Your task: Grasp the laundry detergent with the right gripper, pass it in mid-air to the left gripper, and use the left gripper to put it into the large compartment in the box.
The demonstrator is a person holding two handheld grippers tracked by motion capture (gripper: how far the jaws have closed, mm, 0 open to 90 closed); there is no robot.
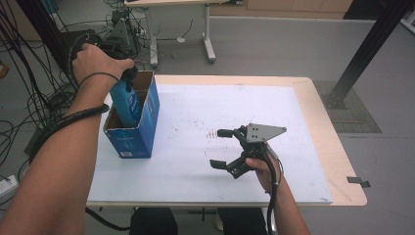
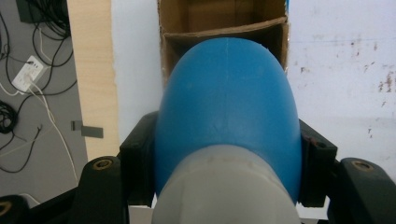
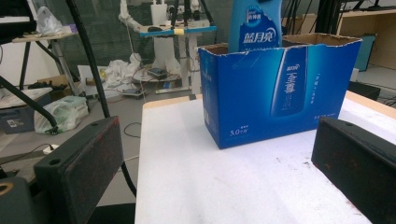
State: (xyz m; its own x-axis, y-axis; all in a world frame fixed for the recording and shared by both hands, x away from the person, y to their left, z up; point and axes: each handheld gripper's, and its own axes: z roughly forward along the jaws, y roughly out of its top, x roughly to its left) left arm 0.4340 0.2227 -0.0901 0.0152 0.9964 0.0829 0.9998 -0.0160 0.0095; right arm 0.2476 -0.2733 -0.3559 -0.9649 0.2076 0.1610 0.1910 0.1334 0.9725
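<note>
My left gripper point(image 1: 128, 73) has its jaws clamped on the shoulder of a blue plastic detergent bottle point(image 2: 229, 116), just below its pale grey cap. The bottle stands partly inside an open-topped blue cardboard box point(image 1: 142, 128), in the compartment nearer me, with its upper half above the rim. My right gripper point(image 1: 226, 148) rests low over the white tabletop point(image 1: 195, 171), well apart from the box, its jaws spread wide with nothing between them and facing the box's printed side.
</note>
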